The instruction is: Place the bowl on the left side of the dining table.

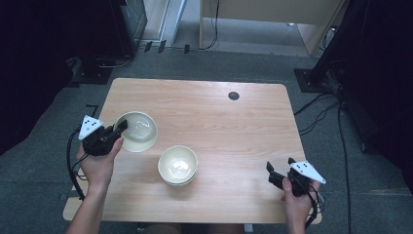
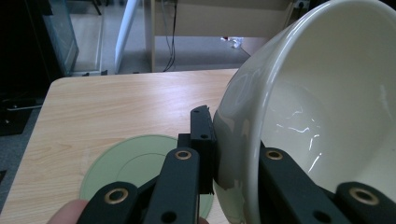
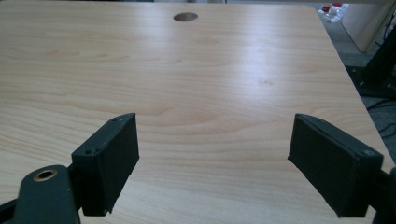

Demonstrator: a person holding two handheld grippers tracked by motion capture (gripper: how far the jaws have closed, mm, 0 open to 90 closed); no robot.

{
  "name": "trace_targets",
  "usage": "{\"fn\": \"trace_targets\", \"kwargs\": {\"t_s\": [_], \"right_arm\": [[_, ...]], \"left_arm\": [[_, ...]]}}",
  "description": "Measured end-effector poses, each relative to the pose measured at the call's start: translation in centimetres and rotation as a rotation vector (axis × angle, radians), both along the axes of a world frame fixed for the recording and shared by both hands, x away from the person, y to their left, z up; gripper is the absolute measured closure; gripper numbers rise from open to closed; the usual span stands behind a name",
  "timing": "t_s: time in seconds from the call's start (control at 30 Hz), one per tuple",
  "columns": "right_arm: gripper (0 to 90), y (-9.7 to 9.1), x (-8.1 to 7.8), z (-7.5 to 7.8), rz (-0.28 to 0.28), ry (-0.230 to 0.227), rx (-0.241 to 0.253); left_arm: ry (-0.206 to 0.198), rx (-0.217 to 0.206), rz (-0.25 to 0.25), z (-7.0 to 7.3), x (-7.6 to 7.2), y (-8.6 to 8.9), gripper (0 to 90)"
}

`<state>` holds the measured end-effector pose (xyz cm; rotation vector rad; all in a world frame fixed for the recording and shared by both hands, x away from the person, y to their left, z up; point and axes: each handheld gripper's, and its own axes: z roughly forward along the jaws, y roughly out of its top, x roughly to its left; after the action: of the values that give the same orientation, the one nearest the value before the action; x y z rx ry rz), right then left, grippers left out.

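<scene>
A cream bowl (image 1: 138, 130) sat tilted at the desk's (image 1: 234, 126) left side, its rim clamped between the jaws of the left hand-held gripper (image 1: 117, 130), apparently above a green plate (image 2: 135, 170). Stacked bowls (image 1: 178, 165) stood nearby. The right hand-held gripper (image 1: 279, 171) gaped wide, empty, over the near right corner.
</scene>
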<state>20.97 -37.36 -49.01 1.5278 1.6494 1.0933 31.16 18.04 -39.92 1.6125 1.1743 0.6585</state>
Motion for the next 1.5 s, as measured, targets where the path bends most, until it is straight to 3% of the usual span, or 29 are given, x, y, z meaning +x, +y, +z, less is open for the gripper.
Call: {"fn": "trace_targets", "kwargs": {"t_s": [0.67,0.7,0.9,1.23,1.5], "right_arm": [[15.4,-2.3,0.1,-3.1,-0.033,0.154,-0.051],[15.4,-2.4,0.2,-3.2,-0.044,0.189,-0.054],[15.4,-2.4,0.3,-3.4,-0.029,0.254,-0.095],[14.1,-2.5,0.3,-3.5,-0.014,0.260,-0.088],[13.4,-2.5,0.3,-3.5,-0.009,0.261,-0.090]], "left_arm": [[0.030,-0.032,0.082,-0.6,1.6,2.8,83.6],[0.032,-0.033,0.087,-0.6,1.7,2.9,83.6],[0.046,-0.040,0.096,-0.6,2.5,3.3,83.6],[0.068,-0.059,0.126,-0.8,3.9,4.1,83.6],[0.102,-0.041,0.154,-1.7,5.2,4.3,83.6]]}}
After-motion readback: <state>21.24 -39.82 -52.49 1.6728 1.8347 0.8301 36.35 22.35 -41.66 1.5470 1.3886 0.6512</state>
